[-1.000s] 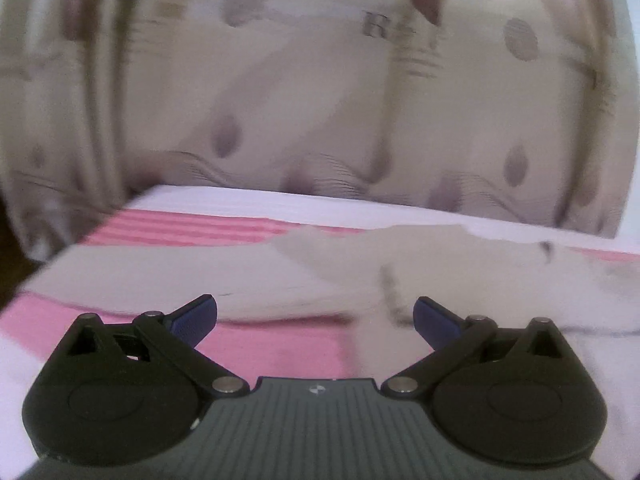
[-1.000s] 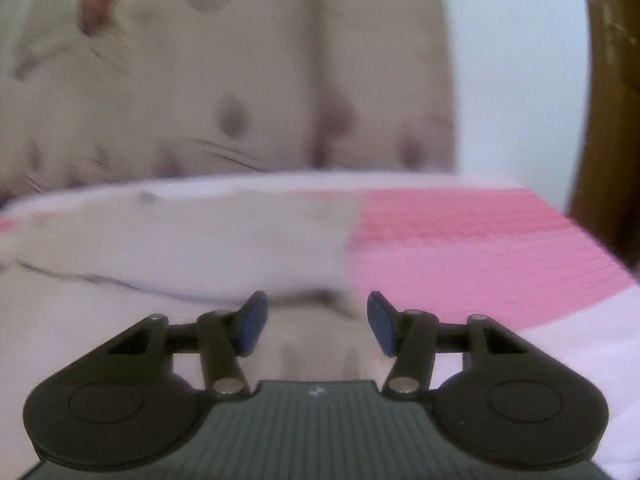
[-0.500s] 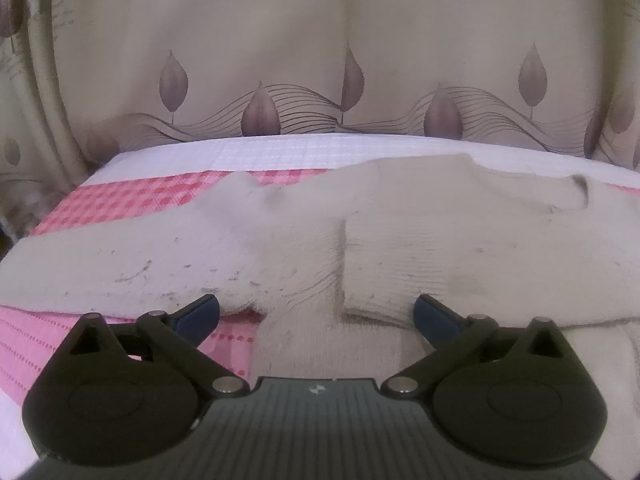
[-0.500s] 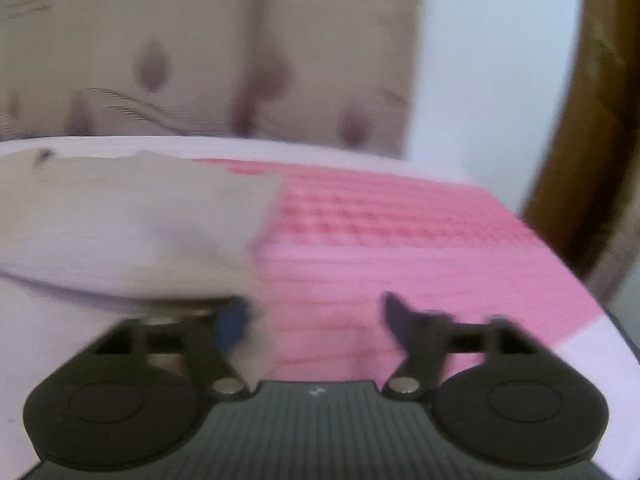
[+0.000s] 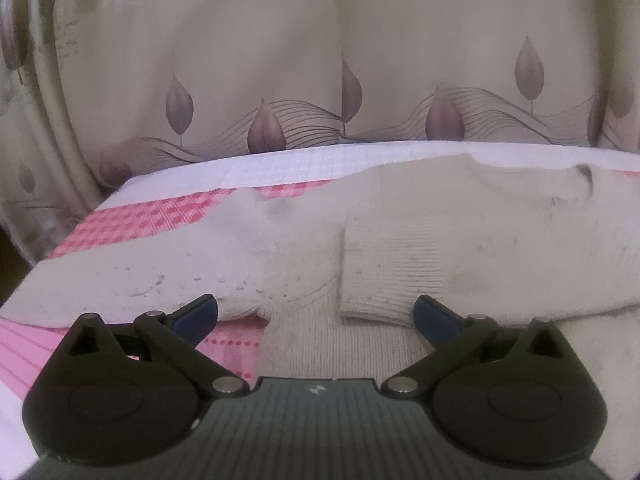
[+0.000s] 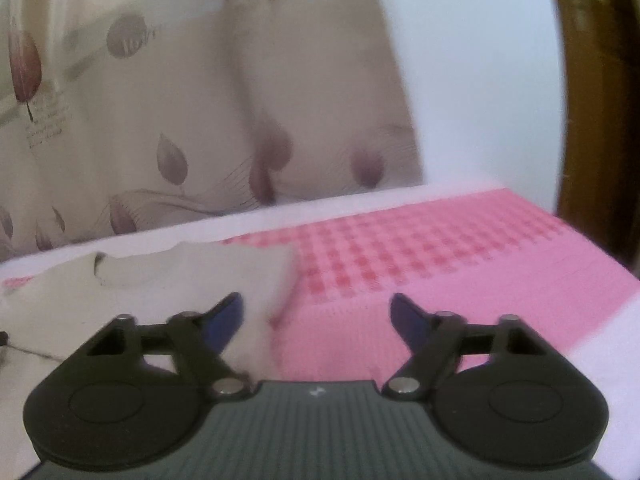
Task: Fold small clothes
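Left wrist view: cream knit sweater [image 5: 460, 240] lies flat on the pink checked cloth [image 5: 132, 224], one sleeve folded across its body.
Left tongs [image 5: 316, 314]: spread wide, empty, just above the sweater's near edge.
Right tongs [image 6: 316, 316]: spread apart, empty, over the sweater's right edge [image 6: 168, 280].
Curtain [image 5: 280, 80]: leaf-printed, hanging behind the sweater.

**Curtained room with a pink-covered surface**

A beige curtain printed with mauve leaves and thin wavy lines [image 5: 280, 80] hangs behind a pink-and-white checked cloth with a white woven border [image 6: 420, 248]. Right of the curtain stands a plain pale wall [image 6: 480, 80], then a dark brown wooden frame [image 6: 600, 100]. Light is soft and even.
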`<state>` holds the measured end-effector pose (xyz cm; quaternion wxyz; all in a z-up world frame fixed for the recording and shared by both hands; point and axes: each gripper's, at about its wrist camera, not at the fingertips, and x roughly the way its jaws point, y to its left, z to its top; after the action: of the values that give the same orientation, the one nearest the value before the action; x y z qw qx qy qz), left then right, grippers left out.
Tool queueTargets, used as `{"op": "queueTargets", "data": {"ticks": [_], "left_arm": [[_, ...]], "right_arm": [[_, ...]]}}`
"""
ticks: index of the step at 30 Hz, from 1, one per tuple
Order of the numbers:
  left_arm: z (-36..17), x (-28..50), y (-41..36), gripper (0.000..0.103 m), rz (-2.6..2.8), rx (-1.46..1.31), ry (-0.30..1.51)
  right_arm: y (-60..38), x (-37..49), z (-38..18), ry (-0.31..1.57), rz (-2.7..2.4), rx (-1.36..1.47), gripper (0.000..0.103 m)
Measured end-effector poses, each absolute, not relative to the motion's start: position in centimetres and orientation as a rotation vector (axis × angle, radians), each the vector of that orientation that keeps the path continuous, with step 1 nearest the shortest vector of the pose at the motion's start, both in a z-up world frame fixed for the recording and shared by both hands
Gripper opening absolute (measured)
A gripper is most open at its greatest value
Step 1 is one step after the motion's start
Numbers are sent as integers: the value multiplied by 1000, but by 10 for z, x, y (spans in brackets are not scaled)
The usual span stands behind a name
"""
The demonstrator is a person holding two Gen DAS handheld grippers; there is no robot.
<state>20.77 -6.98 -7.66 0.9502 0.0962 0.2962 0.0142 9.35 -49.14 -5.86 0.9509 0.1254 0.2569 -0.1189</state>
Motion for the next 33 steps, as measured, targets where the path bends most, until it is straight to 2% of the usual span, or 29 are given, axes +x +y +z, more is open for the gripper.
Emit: {"op": "queueTargets", "data": {"ticks": [2, 3, 4, 5, 10, 13, 15, 18, 21, 24, 27, 29, 33], "left_arm": [[-77, 208, -69, 103, 29, 193, 603], [-77, 208, -69, 103, 30, 194, 601], [-76, 207, -69, 103, 32, 195, 599], [-76, 208, -70, 103, 34, 197, 598], [-77, 205, -70, 103, 38, 205, 592], [-77, 205, -69, 103, 39, 200, 592], [-76, 205, -69, 103, 38, 200, 591], [-76, 203, -69, 103, 39, 209, 588], [-76, 203, -68, 103, 37, 207, 589], [-76, 204, -66, 103, 36, 194, 593], [-76, 204, -67, 103, 39, 198, 592], [-76, 204, -68, 103, 41, 203, 590], [-76, 203, -68, 103, 39, 203, 590]], "right_arm": [[-490, 127, -71, 601, -219, 217, 39], [-489, 144, -79, 642, -202, 197, 33], [-486, 157, -87, 680, -195, 180, 19], [-484, 168, -92, 701, -202, 158, 15], [-498, 219, -101, 706, -308, -14, 13], [-526, 225, -100, 715, -357, 106, 13], [-544, 204, -87, 613, -307, 271, 13], [-538, 175, -68, 516, -190, 339, 13], [-501, 163, -61, 552, -68, 225, 13], [-466, 156, -89, 735, -40, 42, 13], [-452, 124, -92, 689, -64, -103, 13], [-465, 116, -83, 691, -113, -13, 13], [-452, 89, -55, 528, -56, 43, 13]]}}
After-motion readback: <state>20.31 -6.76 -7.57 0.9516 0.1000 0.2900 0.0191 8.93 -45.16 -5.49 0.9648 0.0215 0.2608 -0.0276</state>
